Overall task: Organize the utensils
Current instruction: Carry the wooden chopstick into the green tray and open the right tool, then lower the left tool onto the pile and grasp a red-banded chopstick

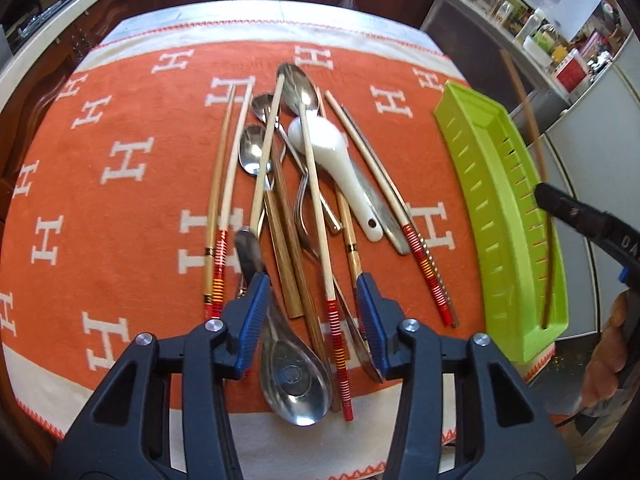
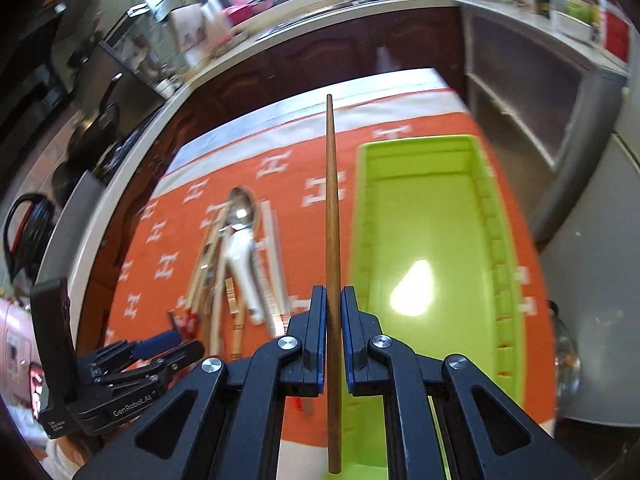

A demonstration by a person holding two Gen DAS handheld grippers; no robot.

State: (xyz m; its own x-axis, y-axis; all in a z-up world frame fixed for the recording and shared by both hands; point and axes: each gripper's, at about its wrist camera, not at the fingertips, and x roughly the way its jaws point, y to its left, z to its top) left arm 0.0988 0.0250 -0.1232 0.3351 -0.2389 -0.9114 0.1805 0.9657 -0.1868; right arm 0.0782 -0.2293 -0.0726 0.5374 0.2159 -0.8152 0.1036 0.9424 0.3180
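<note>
A pile of utensils lies on the orange cloth [image 1: 120, 220]: bamboo chopsticks, steel spoons, a white ceramic spoon [image 1: 332, 148] and a large steel soup spoon [image 1: 294, 376]. My left gripper [image 1: 312, 284] hangs open just above the pile's near end. Brown chopsticks and a red-striped chopstick [image 1: 336, 336] lie between its blue pads, which do not press on them. My right gripper [image 2: 332, 292] is shut on a dark brown chopstick [image 2: 331, 200] and holds it in the air beside the left rim of the lime-green tray [image 2: 424, 220]. The tray's floor shows nothing in it.
The green tray [image 1: 492, 184] lies along the cloth's right edge, close to the table edge. Dark wooden cabinets and a cluttered counter ring the table. A person's hand [image 1: 608, 352] holds the right gripper at the lower right. The left gripper [image 2: 160, 344] sits low left in the right wrist view.
</note>
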